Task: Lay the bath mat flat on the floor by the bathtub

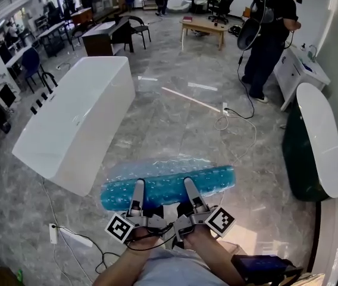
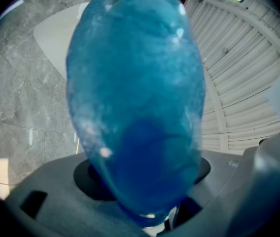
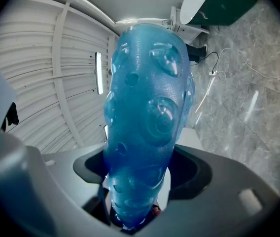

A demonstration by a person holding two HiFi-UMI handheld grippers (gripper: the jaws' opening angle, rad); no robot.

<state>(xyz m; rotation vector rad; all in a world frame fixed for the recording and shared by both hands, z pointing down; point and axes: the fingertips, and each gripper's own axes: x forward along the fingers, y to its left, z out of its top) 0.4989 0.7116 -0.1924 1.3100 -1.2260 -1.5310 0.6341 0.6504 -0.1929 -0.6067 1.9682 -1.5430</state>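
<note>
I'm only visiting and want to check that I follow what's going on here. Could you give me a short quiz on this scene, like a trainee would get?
1. True or false: the blue bath mat already lies flat on the floor.
2. In the head view, where is the white bathtub relative to the mat? A) to its left B) to its right C) under it
3. What are the left tongs and the right tongs clamped on?

Key: 1 false, it is held up off the floor. 2 A. 3 Both are clamped on the near edge of the bath mat.
</note>
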